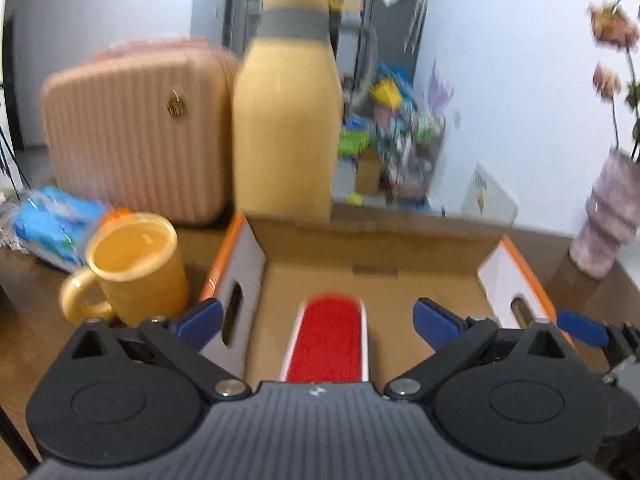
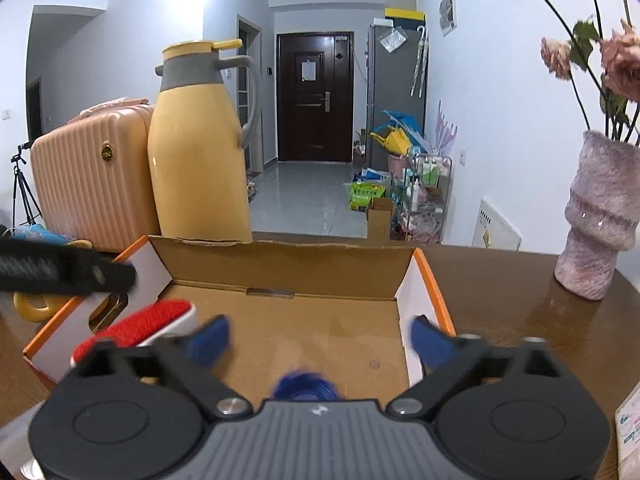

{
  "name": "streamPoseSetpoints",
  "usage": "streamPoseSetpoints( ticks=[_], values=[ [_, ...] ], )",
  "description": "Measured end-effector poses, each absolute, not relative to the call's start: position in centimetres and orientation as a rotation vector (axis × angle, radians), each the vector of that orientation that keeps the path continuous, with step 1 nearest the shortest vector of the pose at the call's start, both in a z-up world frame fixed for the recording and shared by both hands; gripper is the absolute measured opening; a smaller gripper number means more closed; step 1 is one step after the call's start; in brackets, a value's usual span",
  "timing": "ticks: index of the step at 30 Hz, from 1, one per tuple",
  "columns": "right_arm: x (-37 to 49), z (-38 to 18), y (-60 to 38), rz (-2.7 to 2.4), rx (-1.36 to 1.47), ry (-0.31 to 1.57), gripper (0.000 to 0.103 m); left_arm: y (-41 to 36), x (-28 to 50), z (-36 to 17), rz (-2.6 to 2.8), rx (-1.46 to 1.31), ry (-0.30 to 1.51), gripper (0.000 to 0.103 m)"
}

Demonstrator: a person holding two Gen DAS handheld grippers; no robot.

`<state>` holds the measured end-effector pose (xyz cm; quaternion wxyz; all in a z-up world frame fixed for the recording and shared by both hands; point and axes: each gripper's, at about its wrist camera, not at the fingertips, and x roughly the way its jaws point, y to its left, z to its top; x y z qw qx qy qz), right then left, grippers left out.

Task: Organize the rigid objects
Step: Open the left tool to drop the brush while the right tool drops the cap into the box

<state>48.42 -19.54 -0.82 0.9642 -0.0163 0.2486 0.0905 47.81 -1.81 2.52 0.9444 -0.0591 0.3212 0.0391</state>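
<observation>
Fingers of the left gripper stand spread wide with nothing held, the one red lint brush lying loose on the floor of the cardboard box midway between them. Left to right on the bench stand one peach suitcase, one yellow mug, one yellow thermos jug behind the box, and one pink vase of flowers. Right gripper fingers are equally wide and empty over the box, with one blue bristly object just below and between them, the brush lying off to their left.
</observation>
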Motion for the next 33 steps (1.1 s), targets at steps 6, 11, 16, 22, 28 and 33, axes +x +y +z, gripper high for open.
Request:
streamPoseSetpoints(
  ticks=[6, 11, 16, 22, 28, 33],
  values=[
    [48.1, -0.5, -19.4, 0.193, -0.025, 0.504, 0.103, -1.4, 46.2, 4.2, 0.078, -0.138, 0.583, 0.103],
    [48.1, -0.4, -19.7, 0.182, -0.015, 0.506, 0.103, -1.6, 46.5, 4.0, 0.073, -0.133, 0.597, 0.103],
    [48.0, -0.4, -20.1, 0.167, -0.002, 0.507, 0.103, -1.4, 46.4, 4.0, 0.066, -0.143, 0.597, 0.103],
    [46.5, 0.3, -20.6, 0.154, 0.019, 0.466, 0.103, -1.1, 45.8, 4.1, 0.057, -0.159, 0.591, 0.103],
    [43.8, 0.8, -21.2, 0.156, 0.022, 0.425, 0.103, -0.9, 43.9, 4.2, 0.045, -0.123, 0.537, 0.103],
    [41.7, 0.8, -21.6, 0.153, 0.020, 0.382, 0.103, -0.7, 41.8, 3.7, 0.072, -0.099, 0.504, 0.103]
  ],
)
